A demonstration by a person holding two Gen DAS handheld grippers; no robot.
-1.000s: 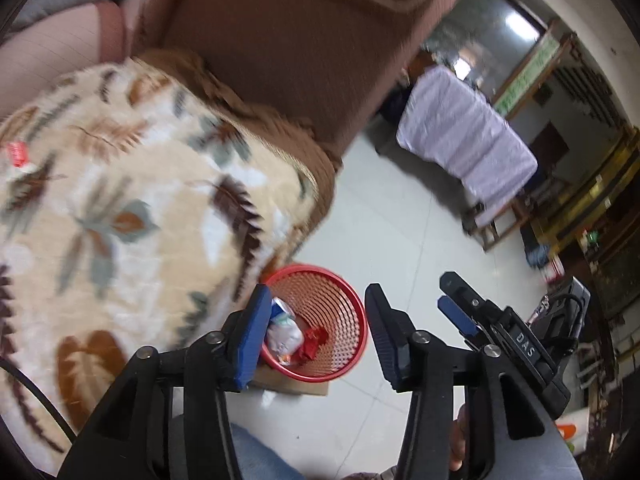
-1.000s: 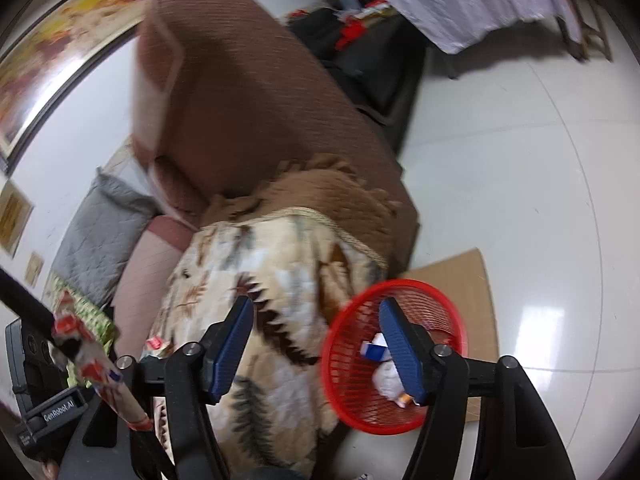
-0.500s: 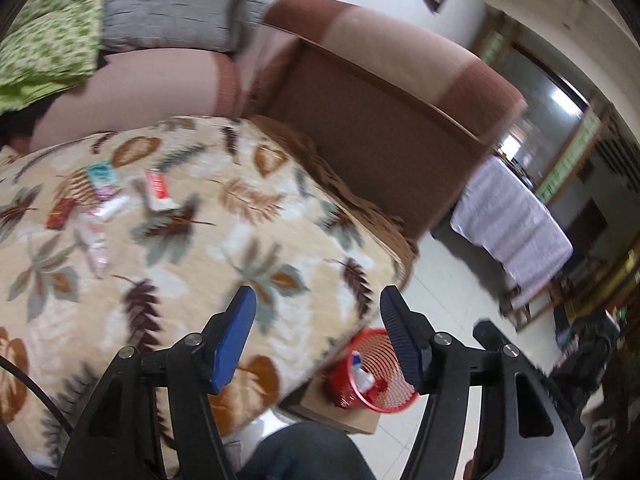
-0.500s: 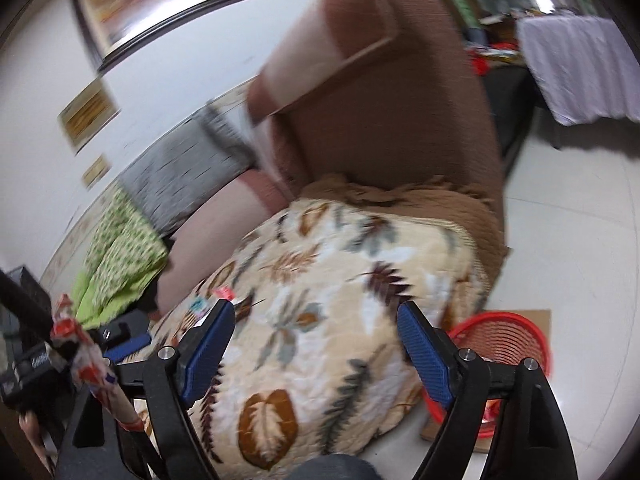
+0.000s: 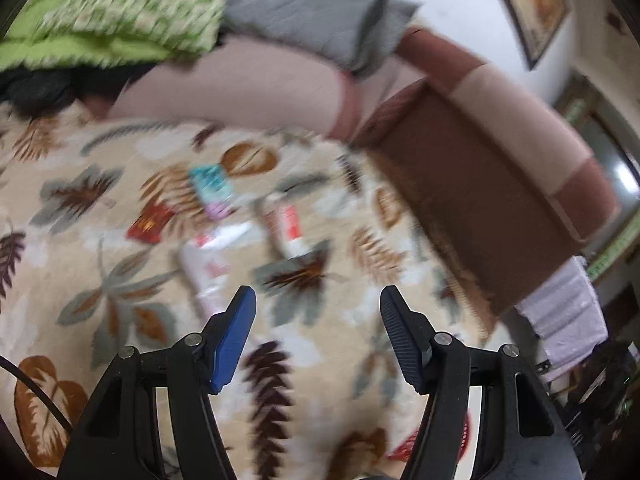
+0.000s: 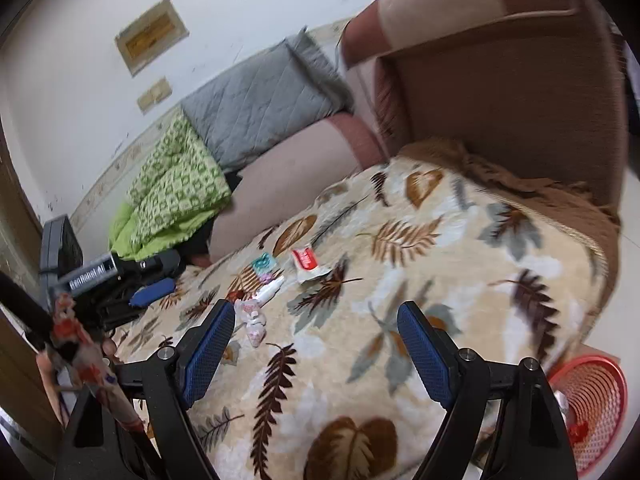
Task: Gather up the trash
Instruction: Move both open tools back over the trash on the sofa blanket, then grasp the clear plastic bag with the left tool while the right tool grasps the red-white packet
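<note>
Several wrappers lie in a loose cluster on the leaf-patterned blanket (image 6: 460,280): a red-and-white wrapper (image 6: 305,260), a teal packet (image 6: 264,262), a white tube (image 6: 272,288) and a pink-white bag (image 6: 252,320). The left wrist view, blurred, shows the same cluster: the teal packet (image 5: 210,184), a red wrapper (image 5: 150,222), the red-and-white wrapper (image 5: 290,226). My left gripper (image 5: 316,312) is open and empty above the blanket, short of the cluster. My right gripper (image 6: 316,328) is open and empty. The red mesh basket (image 6: 592,396) stands on the floor at lower right.
A brown sofa arm (image 6: 500,92) rises behind the blanket. A grey cushion (image 6: 260,104) and a green patterned quilt (image 6: 172,184) lie at the back. The left gripper's body (image 6: 108,276) shows at the left of the right wrist view.
Both grippers have swung up and away from the red basket toward the blanket. The wrapper cluster has come into view ahead of both. Both stay open.
</note>
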